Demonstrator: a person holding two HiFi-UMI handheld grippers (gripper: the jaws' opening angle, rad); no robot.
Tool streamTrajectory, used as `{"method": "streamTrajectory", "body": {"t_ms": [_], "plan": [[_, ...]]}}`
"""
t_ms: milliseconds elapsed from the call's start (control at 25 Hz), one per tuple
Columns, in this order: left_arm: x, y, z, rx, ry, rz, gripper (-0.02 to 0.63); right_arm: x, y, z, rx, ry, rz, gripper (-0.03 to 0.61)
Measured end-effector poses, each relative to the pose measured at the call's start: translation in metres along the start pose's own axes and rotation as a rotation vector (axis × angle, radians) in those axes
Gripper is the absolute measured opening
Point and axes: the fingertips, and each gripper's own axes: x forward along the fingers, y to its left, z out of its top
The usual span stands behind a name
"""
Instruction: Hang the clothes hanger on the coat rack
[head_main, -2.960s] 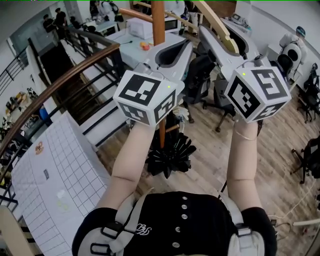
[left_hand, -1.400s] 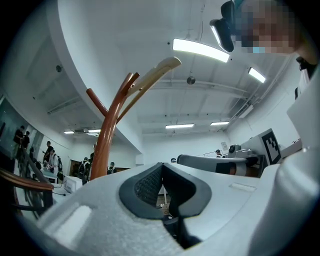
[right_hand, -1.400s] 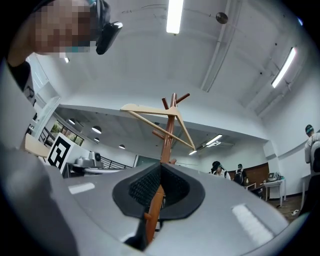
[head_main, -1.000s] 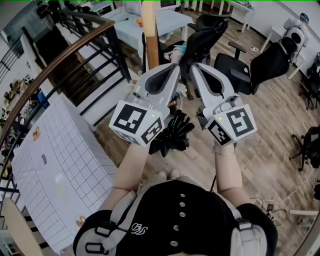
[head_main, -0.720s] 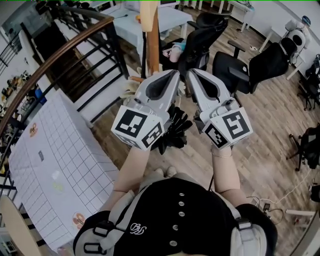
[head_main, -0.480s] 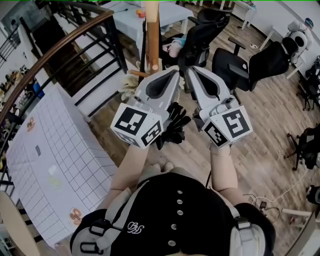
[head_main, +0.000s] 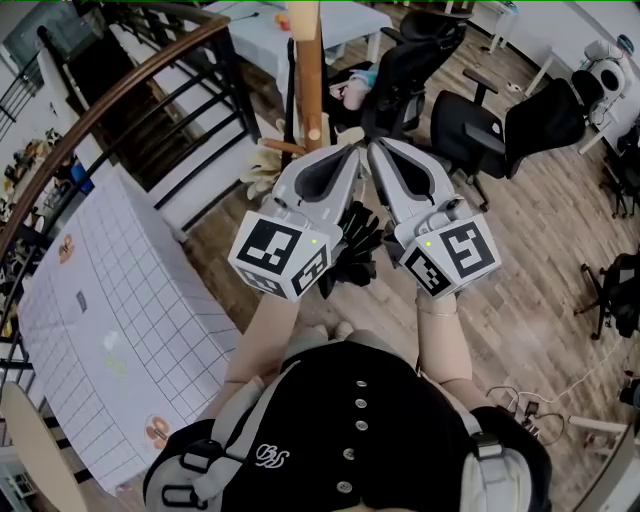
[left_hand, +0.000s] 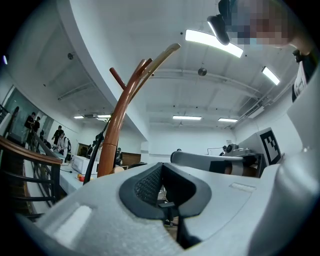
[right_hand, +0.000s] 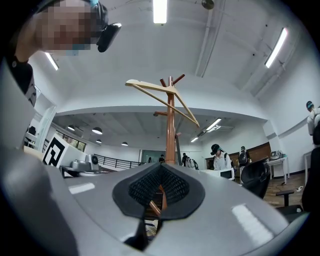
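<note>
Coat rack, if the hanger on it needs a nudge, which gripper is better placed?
Probably the right gripper: its view has the coat rack and wooden hanger straight ahead, while the left gripper sees the rack off-centre. Both are shut, empty.

The coat rack (right_hand: 170, 135) is a slim, upright pole of reddish-brown wood, with short pegs (right_hand: 179, 77) angling up and outward at its top and another stub lower on the shaft. The clothes hanger (right_hand: 150, 86) is pale, unpainted wood in an open triangular shape. It hangs at the crown of the rack among the top pegs, tilted, with one arm reaching left and the other sloping down to the right across the pole. In the head view only the pole (head_main: 309, 70) shows.
</note>
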Motion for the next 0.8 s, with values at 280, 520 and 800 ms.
{"method": "streamTrajectory", "body": {"t_ms": [280, 520, 800], "plan": [[0.002, 0.005, -0.002, -0.026, -0.009, -0.008, -0.002, 0.004, -0.004, -0.015, 0.011, 0.039, -0.006, -0.002], [0.002, 0.007, -0.005, -0.033, -0.004, -0.016, -0.002, 0.006, -0.005, -0.02, 0.009, 0.049, -0.01, -0.002], [0.005, 0.008, -0.008, -0.041, 0.001, -0.026, -0.002, 0.008, -0.004, -0.021, 0.009, 0.05, -0.005, -0.002]]}}
